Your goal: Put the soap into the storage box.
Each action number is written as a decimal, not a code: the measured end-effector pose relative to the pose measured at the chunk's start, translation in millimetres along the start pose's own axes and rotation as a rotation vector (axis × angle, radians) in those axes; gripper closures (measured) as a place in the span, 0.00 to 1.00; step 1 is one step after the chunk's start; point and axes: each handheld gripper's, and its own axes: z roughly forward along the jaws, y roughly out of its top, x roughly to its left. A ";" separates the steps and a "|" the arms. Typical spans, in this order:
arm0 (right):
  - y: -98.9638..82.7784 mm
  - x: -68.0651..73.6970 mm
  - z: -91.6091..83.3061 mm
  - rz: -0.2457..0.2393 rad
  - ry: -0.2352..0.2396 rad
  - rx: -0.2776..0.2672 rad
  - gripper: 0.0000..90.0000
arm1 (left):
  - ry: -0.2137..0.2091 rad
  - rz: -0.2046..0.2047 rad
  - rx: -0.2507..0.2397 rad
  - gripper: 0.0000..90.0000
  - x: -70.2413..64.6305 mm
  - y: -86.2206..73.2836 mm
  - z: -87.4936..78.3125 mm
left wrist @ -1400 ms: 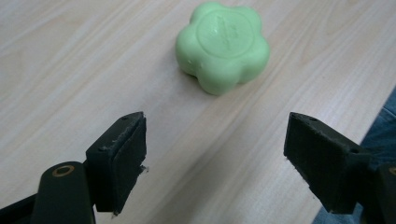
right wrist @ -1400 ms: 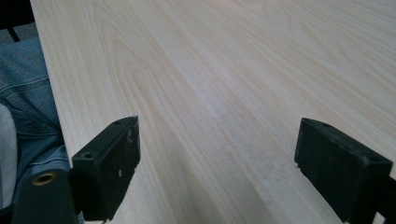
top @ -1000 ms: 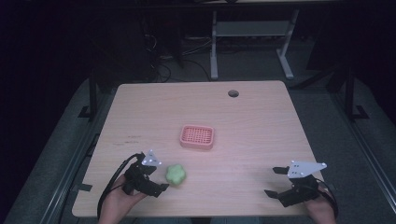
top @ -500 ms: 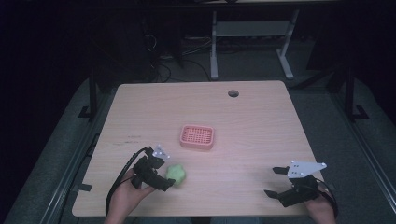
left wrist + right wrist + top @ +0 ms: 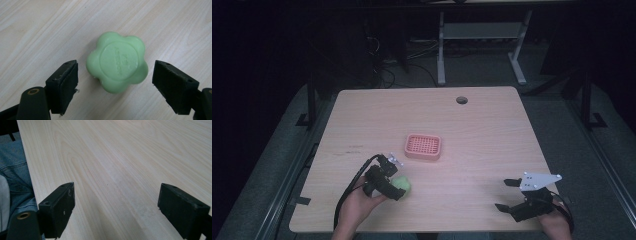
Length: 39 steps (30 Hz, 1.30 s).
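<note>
Moved forward since a second ago, the left claw (image 5: 113, 82) now straddles the green flower-shaped soap (image 5: 117, 65), jaws wide apart, gripping nothing.

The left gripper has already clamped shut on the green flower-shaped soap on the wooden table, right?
Not quite. In the left gripper view the left gripper is open: its jaws stand apart on either side of the green flower-shaped soap, touching neither side. The soap does lie on the wooden table.

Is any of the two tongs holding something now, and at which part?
Nothing is held. The left tongs stand open around the green soap, not touching it. The right tongs are open over the table.
</note>
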 end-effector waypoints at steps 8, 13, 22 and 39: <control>0.2 0.3 -0.1 0.000 0.002 -0.001 0.15 | 0.001 -0.007 0.031 0.23 -0.3 7.3 8.3; 0.3 0.4 -0.2 -0.001 0.002 0.000 0.15 | 0.001 -0.017 0.053 0.24 -1.0 9.3 12.4; 0.5 0.6 -0.5 -0.002 0.003 -0.001 0.15 | 0.020 -0.027 0.088 0.24 -3.9 13.5 24.2; 0.7 0.5 -1.2 -0.004 0.003 -0.004 0.15 | 0.024 -0.037 0.096 0.28 -4.1 12.4 33.6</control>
